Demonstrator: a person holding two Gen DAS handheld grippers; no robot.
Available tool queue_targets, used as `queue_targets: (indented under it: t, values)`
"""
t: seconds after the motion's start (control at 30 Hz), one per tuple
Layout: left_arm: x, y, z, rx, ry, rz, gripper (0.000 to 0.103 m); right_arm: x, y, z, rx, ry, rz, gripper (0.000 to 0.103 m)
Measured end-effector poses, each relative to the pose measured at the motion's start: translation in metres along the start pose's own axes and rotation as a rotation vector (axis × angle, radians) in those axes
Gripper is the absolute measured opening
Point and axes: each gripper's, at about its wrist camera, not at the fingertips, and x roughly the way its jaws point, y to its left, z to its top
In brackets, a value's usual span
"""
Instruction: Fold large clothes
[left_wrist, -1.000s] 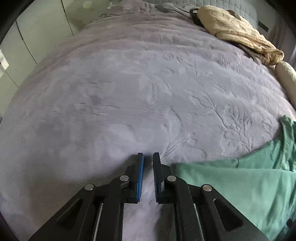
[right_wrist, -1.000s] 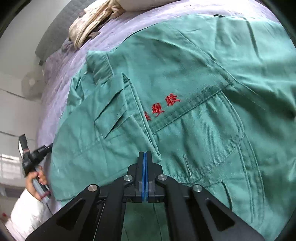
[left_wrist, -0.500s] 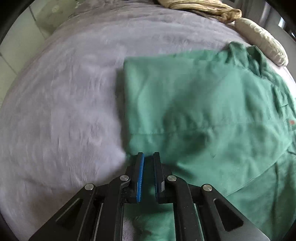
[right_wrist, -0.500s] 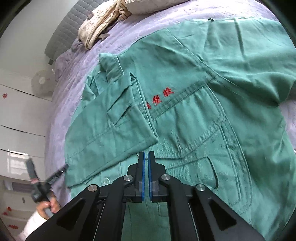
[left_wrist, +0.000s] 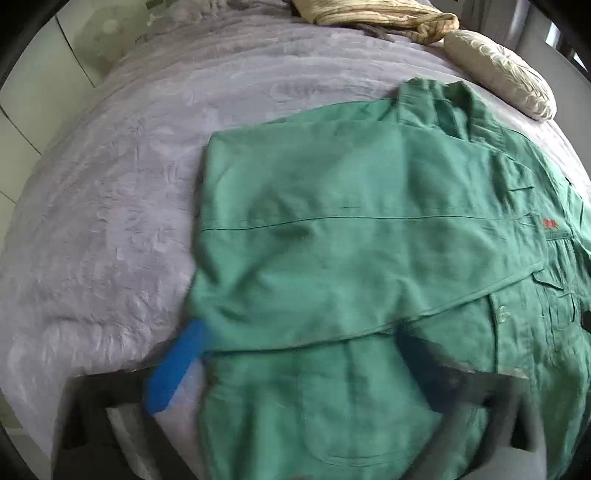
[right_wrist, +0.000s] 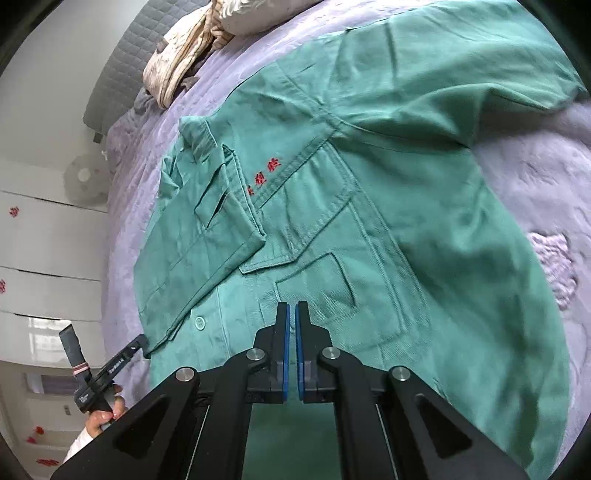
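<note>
A large green work jacket (left_wrist: 362, 236) with red embroidered characters (right_wrist: 264, 175) lies face up on the purple bedspread (left_wrist: 110, 192). One side with its sleeve is folded over the front. My left gripper (left_wrist: 295, 354) is wide open and blurred, its blue-padded fingers (left_wrist: 177, 369) straddling the jacket's near edge. It also shows in the right wrist view (right_wrist: 136, 345) at the folded edge. My right gripper (right_wrist: 291, 314) hovers over the jacket's lower front, its jaws almost together with only a narrow slit and nothing between them.
A beige crumpled blanket (left_wrist: 376, 14) and a cream pillow (left_wrist: 502, 81) lie at the head of the bed. White wardrobe doors (right_wrist: 44, 258) and a grey padded headboard (right_wrist: 110, 74) stand beside the bed. The jacket's other sleeve (right_wrist: 461, 66) spreads towards the far right.
My left gripper has opened wide and moved further over the jacket's near edge. My right gripper has drawn back and its jaws have parted a little.
</note>
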Motion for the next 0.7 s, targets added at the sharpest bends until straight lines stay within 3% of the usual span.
queue_targets:
  t: [0.43,0.47,0.5,0.53,0.57,0.6,0.7]
  values:
    - [0.004,-0.124,-0.003,0.116,0.098,-0.08,0.102,-0.047,-0.049,0.019,0.047,-0.056,0.021,0.006]
    - [0.004,-0.132,-0.001,0.131,0.108,-0.094,0.102,-0.052,-0.056,0.023,0.06,-0.064,0.021,0.009]
    - [0.004,-0.14,-0.001,0.143,0.112,-0.102,0.102,-0.058,-0.065,0.027,0.079,-0.073,0.024,0.026]
    - [0.004,-0.147,0.001,0.156,0.113,-0.106,0.102,-0.064,-0.074,0.031,0.098,-0.086,0.024,0.054]
    - [0.003,-0.154,0.002,0.169,0.113,-0.11,0.102,-0.071,-0.082,0.034,0.112,-0.104,0.022,0.066]
    - [0.003,-0.164,0.003,0.181,0.113,-0.114,0.102,-0.075,-0.086,0.035,0.119,-0.116,0.02,0.074]
    - [0.001,-0.189,0.004,0.194,0.115,-0.124,0.102,-0.093,-0.109,0.049,0.135,-0.155,-0.006,0.074]
